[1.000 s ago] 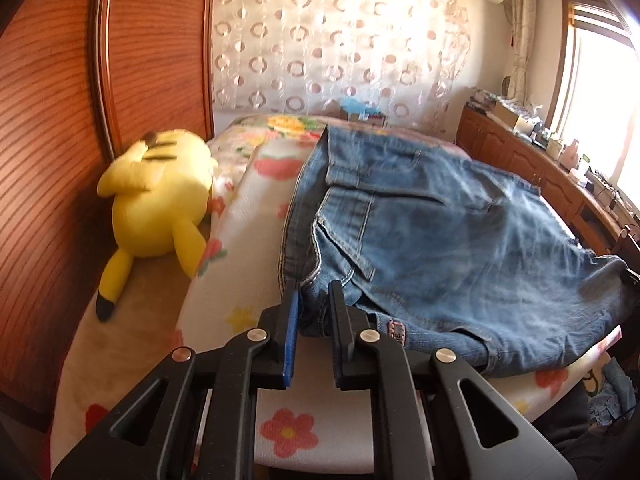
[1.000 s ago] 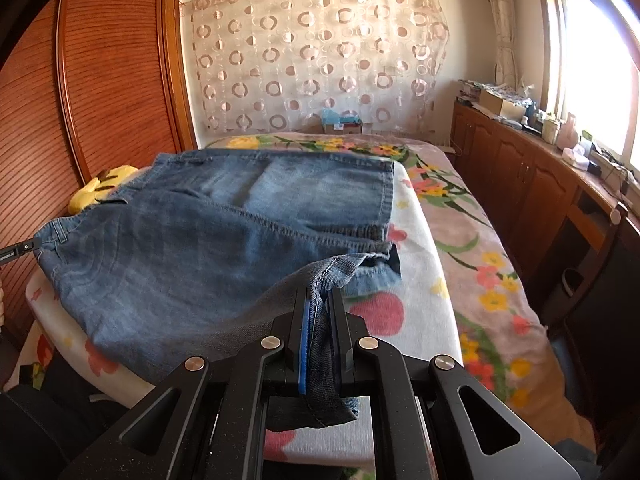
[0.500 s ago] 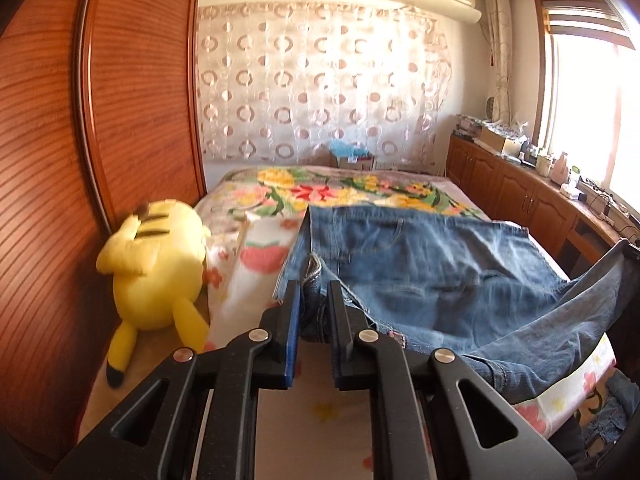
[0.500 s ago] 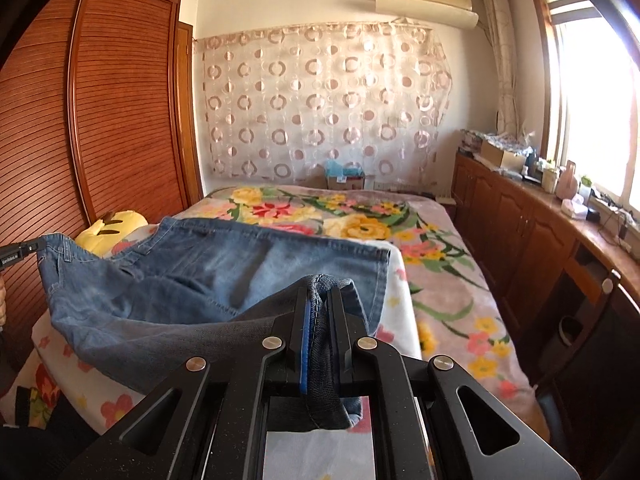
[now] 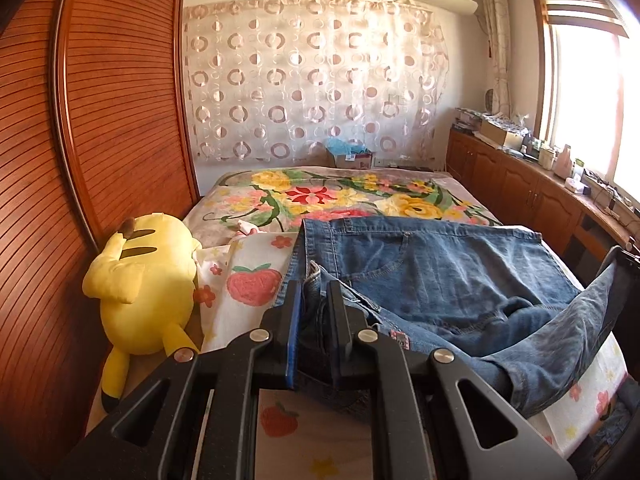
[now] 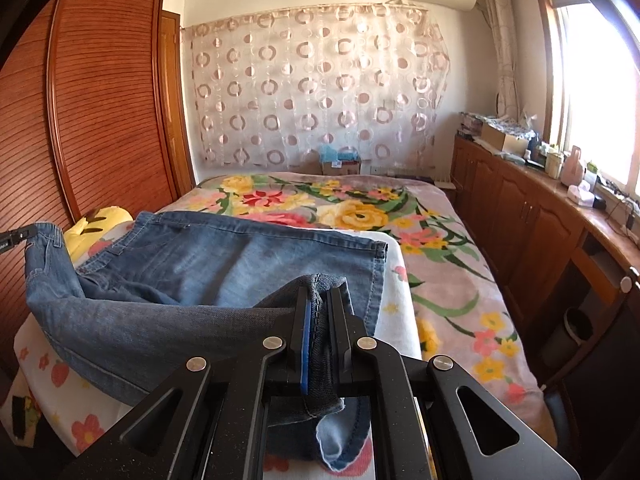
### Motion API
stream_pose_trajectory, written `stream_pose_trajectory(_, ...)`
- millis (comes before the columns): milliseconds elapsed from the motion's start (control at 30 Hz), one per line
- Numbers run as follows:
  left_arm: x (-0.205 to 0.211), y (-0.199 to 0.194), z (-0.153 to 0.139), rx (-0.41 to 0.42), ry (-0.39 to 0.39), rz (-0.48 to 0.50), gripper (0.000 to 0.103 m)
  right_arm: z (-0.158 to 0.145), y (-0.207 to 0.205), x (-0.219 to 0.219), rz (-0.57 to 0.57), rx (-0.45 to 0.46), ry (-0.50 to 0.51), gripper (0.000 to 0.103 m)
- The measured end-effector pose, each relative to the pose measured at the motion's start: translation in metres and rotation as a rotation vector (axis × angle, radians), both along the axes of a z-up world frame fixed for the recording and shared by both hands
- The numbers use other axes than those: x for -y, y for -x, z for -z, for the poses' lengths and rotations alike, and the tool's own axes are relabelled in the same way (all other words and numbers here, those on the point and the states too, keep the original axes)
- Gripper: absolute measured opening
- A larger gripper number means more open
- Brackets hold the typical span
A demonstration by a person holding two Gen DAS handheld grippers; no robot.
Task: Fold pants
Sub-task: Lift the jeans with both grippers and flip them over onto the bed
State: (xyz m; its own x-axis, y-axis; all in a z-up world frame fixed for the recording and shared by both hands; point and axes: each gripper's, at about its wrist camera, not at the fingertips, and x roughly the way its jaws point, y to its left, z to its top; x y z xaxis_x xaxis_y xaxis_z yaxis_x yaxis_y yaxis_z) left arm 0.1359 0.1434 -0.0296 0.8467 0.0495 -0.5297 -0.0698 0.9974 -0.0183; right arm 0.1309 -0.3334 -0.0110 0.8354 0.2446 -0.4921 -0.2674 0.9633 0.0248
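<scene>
Left wrist view: left gripper (image 5: 314,308), angled down over the near bed (image 5: 340,196) edge, clamps the jeans (image 5: 440,272) at the waistband, raised off the bedding; plush toy (image 5: 144,276) lies left. Right wrist view: right gripper (image 6: 320,316), tilted down likewise, pinches a leg hem, the near leg lifted. Judged mid-fold: near half raised, not yet laid over the far half.
</scene>
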Motion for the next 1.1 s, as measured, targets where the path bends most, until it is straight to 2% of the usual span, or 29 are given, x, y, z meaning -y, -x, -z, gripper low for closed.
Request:
stream_pose_trajectory(233,0.006,-0.029,-0.02,0.022,-0.026,0.005,0.013,-0.026,-0.029,0.008,0.003,0.033,-0.029,0.007)
stream_pose_trajectory(533,0.011,-0.072,-0.009,-0.009,-0.047,-0.007,0.013,0.0,-0.06,0.004,0.01,-0.01,-0.011,0.007)
stream_pose_trajectory(800,0.015,-0.103,-0.03,0.018,-0.072,-0.006,0.012,-0.027,-0.088,0.011,0.003,0.023,-0.025,0.006)
stream_pose_trajectory(1100,0.02,-0.15,-0.046,0.048,-0.102,-0.005,0.012,-0.025,-0.109,0.008,0.012,0.077,0.0,0.006)
